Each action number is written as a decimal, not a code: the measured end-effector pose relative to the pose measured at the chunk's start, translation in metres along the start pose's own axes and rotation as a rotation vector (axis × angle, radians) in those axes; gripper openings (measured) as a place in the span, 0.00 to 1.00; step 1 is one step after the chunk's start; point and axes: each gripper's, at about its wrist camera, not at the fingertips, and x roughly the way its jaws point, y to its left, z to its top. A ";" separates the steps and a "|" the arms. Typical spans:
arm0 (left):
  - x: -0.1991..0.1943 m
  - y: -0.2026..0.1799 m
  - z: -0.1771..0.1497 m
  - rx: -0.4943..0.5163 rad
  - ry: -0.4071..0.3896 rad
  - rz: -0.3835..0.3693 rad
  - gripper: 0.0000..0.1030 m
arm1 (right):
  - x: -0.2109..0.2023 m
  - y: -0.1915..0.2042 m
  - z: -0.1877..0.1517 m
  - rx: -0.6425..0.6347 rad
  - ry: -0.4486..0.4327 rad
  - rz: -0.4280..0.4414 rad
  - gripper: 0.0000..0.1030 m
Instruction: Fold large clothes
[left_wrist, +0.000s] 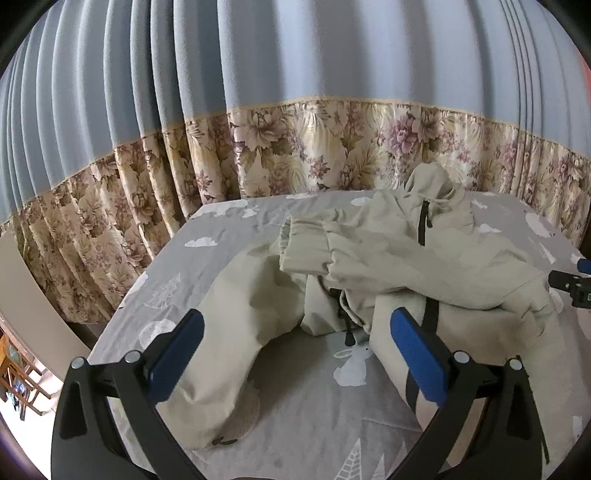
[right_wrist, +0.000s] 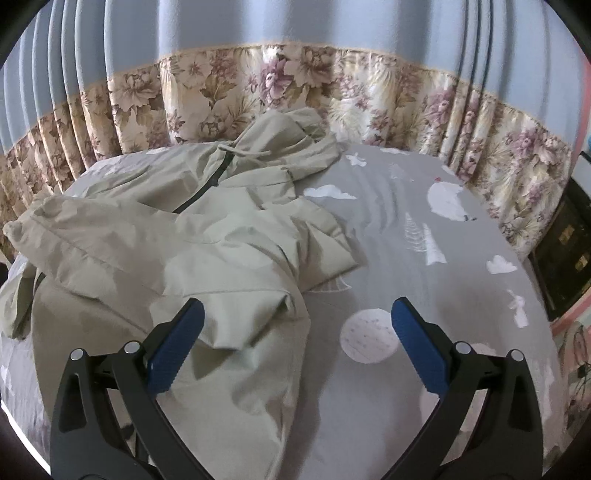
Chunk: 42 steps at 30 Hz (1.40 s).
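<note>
A pale beige hooded jacket (left_wrist: 399, 258) with black zippers lies crumpled on the bed, sleeves crossed over its body. In the left wrist view my left gripper (left_wrist: 297, 325) is open and empty, hovering over the near hem, with a sleeve by its left pad. In the right wrist view the jacket (right_wrist: 177, 251) fills the left half. My right gripper (right_wrist: 297, 317) is open and empty above the jacket's right edge, its left pad over the fabric and its right pad over the sheet. The right gripper's tip also shows in the left wrist view (left_wrist: 572, 284).
The bed has a grey sheet (right_wrist: 424, 236) printed with white clouds, trees and rabbits. Blue curtains with a floral band (left_wrist: 295, 147) hang close behind the bed. A dark cabinet (right_wrist: 565, 251) stands at the right. A wooden chair (left_wrist: 18, 380) is at the far left.
</note>
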 end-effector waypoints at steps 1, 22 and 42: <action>0.003 0.000 0.000 0.005 -0.001 0.005 0.98 | 0.006 -0.001 0.001 0.004 0.008 0.003 0.97; 0.029 -0.019 0.032 0.050 0.004 0.035 0.98 | 0.040 -0.070 0.054 -0.012 -0.008 -0.024 0.09; 0.032 -0.097 -0.006 0.220 0.055 -0.190 0.98 | -0.020 -0.197 0.035 0.025 -0.145 -0.273 0.82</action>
